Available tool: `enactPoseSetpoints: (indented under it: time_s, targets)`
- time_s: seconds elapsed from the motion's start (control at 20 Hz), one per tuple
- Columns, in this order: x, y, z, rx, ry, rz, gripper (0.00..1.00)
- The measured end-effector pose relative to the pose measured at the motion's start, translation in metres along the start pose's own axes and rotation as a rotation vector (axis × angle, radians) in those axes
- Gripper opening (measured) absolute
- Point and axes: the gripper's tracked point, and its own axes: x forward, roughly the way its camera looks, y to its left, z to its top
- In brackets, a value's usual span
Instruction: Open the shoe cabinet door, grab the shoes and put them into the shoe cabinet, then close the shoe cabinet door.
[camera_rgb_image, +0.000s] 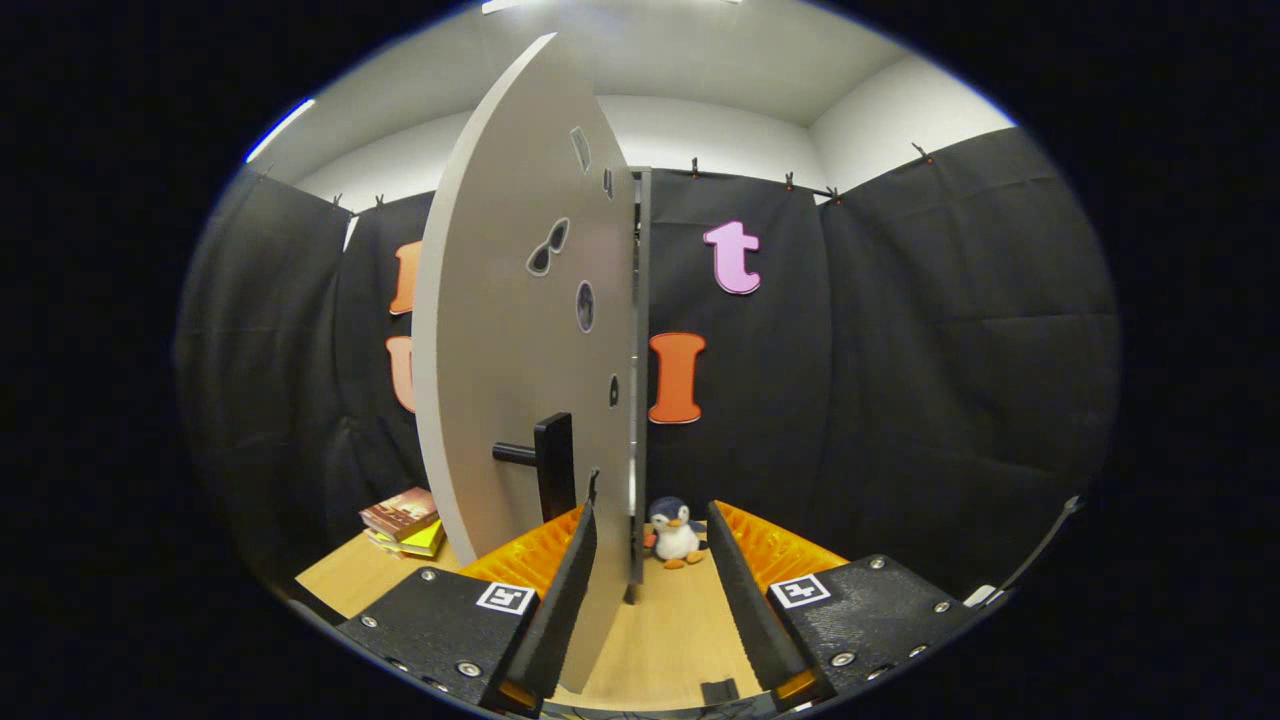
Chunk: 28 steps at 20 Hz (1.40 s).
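- The tall pale-grey flat-panel shoe cabinet door (510, 330) is standing well ajar, seen almost edge-on, its lower edge sitting between the fingers, against the left one.
- The gripper (650, 590) is standing wide, fingers apart, clamping nothing; the door's black bar handle (548, 462) is just ahead of the left finger.
- Beyond the fingers a small plush penguin (676, 533) is sitting on the light wooden table (660, 630); a stack of books (405, 521) is lying left of the door.
- Step in hand, as I judge it — opening the door. Shoes I cannot spot.
- Next move is calling for swinging the panel fully clear, then finding the shoes.
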Motion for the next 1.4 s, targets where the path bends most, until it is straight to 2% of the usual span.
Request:
enactPoseSetpoints:
  time_s: [0.2, 0.45, 0.6, 0.7, 0.75, 0.9, 1.1, 1.2, 1.4]
  targets:
    - [0.013, 0.041, -0.009, 0.058, 0.015, 0.070, 0.75]
    - [0.033, 0.087, -0.007, 0.034, -0.002, 0.133, 0.76]
    - [0.045, 0.132, -0.012, 0.053, 0.008, 0.244, 0.77]
    - [0.054, 0.163, -0.009, 0.083, 0.009, 0.327, 0.81]
    - [0.062, 0.173, -0.009, 0.083, 0.012, 0.342, 0.84]
    - [0.098, 0.192, -0.009, 0.059, 0.020, 0.324, 0.93]
    - [0.133, 0.232, -0.012, 0.054, 0.055, 0.369, 0.93]
    - [0.143, 0.233, -0.003, 0.034, 0.034, 0.347, 0.91]
    - [0.159, 0.246, 0.001, -0.032, 0.008, 0.324, 0.94]
